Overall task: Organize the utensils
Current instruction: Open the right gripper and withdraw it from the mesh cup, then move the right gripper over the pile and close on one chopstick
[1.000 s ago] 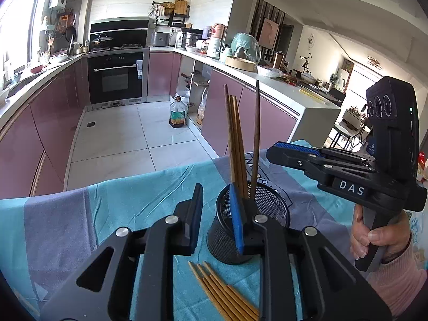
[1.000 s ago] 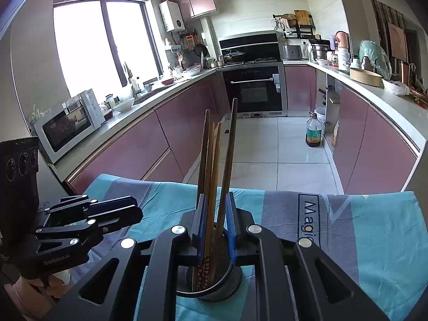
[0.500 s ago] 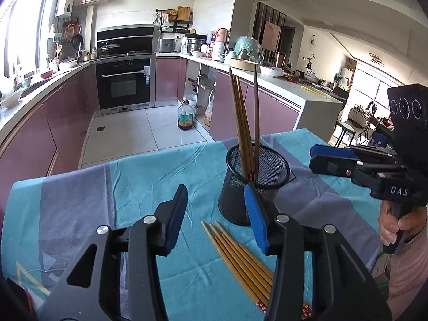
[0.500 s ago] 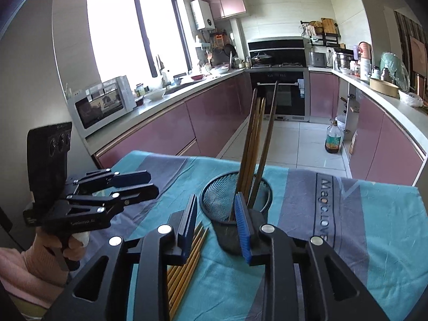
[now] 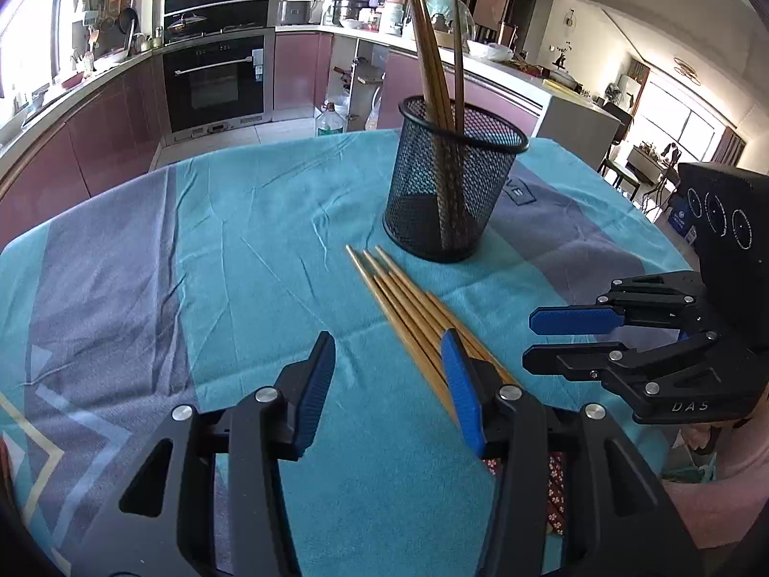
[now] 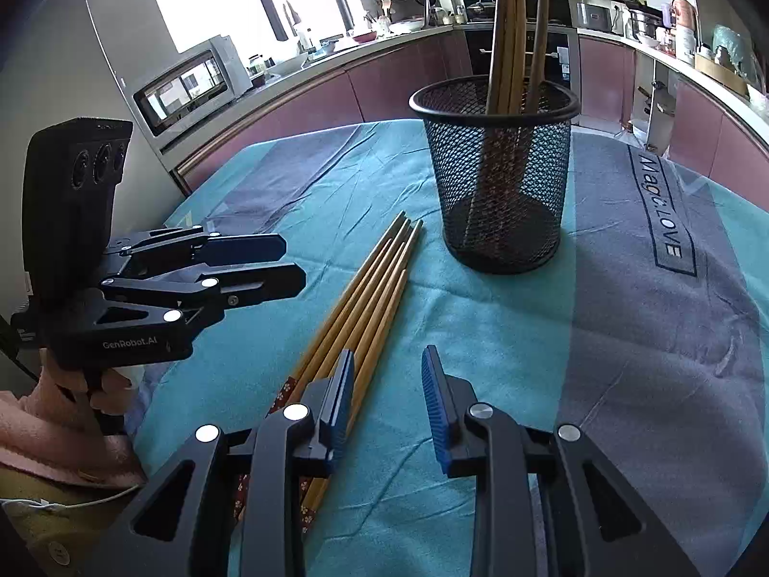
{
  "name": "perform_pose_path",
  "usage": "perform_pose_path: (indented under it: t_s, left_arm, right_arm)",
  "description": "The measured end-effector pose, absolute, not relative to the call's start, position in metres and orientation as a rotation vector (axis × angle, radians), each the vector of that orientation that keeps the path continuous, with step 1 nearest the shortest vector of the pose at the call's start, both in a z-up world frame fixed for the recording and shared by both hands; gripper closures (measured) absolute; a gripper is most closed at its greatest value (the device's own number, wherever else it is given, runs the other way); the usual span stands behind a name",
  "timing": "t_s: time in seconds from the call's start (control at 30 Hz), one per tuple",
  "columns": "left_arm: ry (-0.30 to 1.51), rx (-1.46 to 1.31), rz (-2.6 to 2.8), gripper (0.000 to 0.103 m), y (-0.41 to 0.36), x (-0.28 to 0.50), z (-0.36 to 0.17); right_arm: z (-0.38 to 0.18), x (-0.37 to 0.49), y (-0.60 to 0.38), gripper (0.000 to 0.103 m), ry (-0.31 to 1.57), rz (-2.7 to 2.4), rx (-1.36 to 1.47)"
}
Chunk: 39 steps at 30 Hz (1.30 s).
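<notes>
A black mesh cup (image 5: 454,182) stands on the teal tablecloth (image 5: 269,221) and holds several chopsticks (image 5: 435,48) upright; it also shows in the right wrist view (image 6: 500,178) with its chopsticks (image 6: 512,33). Several more wooden chopsticks (image 5: 408,307) lie flat in a bundle in front of the cup, also in the right wrist view (image 6: 365,298). My left gripper (image 5: 389,384) is open and empty, just left of the bundle. My right gripper (image 6: 387,399) is open and empty, just right of the bundle. Each gripper shows in the other's view: the right (image 5: 572,341), the left (image 6: 283,264).
The table's far edge drops to a kitchen floor with a plastic bottle (image 5: 329,120). Purple cabinets and an oven (image 5: 216,81) stand behind. A microwave (image 6: 187,84) sits on the counter at left. The cloth has printed lettering (image 6: 665,211) right of the cup.
Both grippers have pulled back and down from the cup to just above the cloth by the lying bundle. The right gripper opened off the chopsticks standing in the cup.
</notes>
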<state>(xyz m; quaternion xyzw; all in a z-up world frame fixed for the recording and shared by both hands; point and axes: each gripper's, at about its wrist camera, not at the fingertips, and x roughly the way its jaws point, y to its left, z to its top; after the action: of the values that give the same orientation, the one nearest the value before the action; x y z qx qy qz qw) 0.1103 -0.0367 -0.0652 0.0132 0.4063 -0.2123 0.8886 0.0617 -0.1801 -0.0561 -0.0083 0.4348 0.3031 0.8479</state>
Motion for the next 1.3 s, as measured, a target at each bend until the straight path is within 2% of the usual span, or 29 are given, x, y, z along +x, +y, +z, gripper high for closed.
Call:
perform_pose_path:
  t_s: [0.97, 1.1, 1.3]
  left_arm:
    - [0.893, 0.09, -0.44, 0.055, -0.055, 0.104, -0.093]
    - [0.894, 0.102, -0.443, 0.06, -0.053, 0.104, -0.094]
    - [0.899, 0.108, -0.449, 0.074, -0.047, 0.102, -0.093]
  right_arm:
    - [-0.072, 0.053, -0.169, 0.079, 0.928, 0.577, -0.111]
    - [-0.072, 0.053, -0.169, 0.08, 0.925, 0.575, -0.112]
    - [-0.073, 0.057, -0.162, 0.081, 0.915, 0.554, -0.137]
